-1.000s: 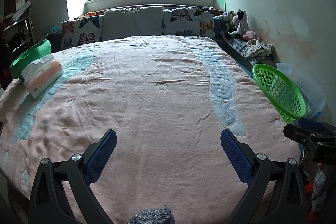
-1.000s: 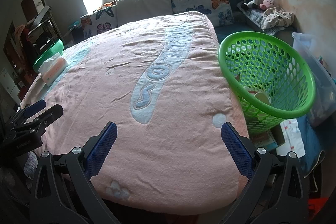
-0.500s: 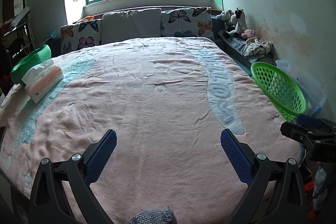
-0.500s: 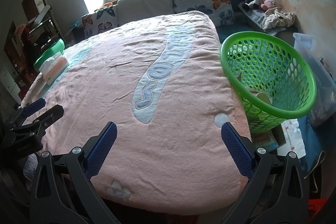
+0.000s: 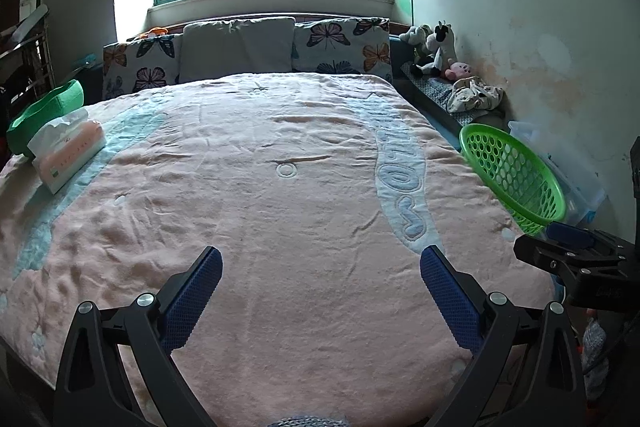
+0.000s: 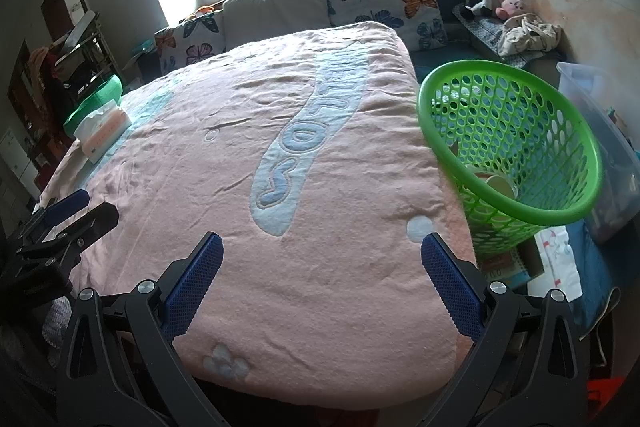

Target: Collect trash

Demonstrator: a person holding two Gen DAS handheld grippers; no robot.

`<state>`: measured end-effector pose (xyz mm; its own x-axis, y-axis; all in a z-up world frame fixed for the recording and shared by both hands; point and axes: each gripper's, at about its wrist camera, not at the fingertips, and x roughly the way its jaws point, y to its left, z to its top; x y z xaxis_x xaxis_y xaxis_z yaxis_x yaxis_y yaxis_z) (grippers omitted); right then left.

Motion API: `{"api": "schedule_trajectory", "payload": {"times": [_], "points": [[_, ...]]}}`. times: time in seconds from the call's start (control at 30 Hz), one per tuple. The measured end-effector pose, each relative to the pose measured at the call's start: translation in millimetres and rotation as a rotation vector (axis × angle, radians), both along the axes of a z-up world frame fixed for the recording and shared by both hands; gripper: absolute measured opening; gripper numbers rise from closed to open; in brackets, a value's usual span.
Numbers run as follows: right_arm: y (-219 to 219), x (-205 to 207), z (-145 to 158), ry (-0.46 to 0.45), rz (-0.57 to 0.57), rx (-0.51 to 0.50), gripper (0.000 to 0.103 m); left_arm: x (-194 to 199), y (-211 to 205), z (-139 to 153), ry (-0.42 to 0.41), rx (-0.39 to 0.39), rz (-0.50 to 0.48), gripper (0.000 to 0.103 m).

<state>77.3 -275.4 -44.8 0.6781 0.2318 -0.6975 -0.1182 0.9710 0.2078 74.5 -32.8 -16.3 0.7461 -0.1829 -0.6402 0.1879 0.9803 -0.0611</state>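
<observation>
We hold the left gripper (image 5: 320, 291) over the near end of the bed (image 5: 280, 187), its 2 blue pads spread wide with only pink blanket between them. Our right gripper (image 6: 322, 279) hovers near the bed's near right corner, jaws equally wide and holding nothing. Just right of the bed stands the green basket (image 6: 560, 211), tilted toward us, with a paper cup (image 6: 500, 185) lying inside near its near rim; what else it contains we cannot tell. A tissue pack (image 5: 68, 155) rests on the far left edge of the blanket, touching a green tub (image 5: 44, 111) behind it. 3 pillows (image 5: 240, 47) line the far end, and plush toys (image 5: 436, 51) sit at the far right.
</observation>
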Motion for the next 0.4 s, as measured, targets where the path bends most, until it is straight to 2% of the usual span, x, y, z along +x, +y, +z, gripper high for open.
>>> {"api": "schedule_trajectory", "payload": {"times": [0.4], "points": [[-0.5, 0.7, 0.7, 0.0, 0.001, -0.001, 0.099, 2.6, -2.3, -0.6, 0.014, -0.002, -0.007, 0.096]]}}
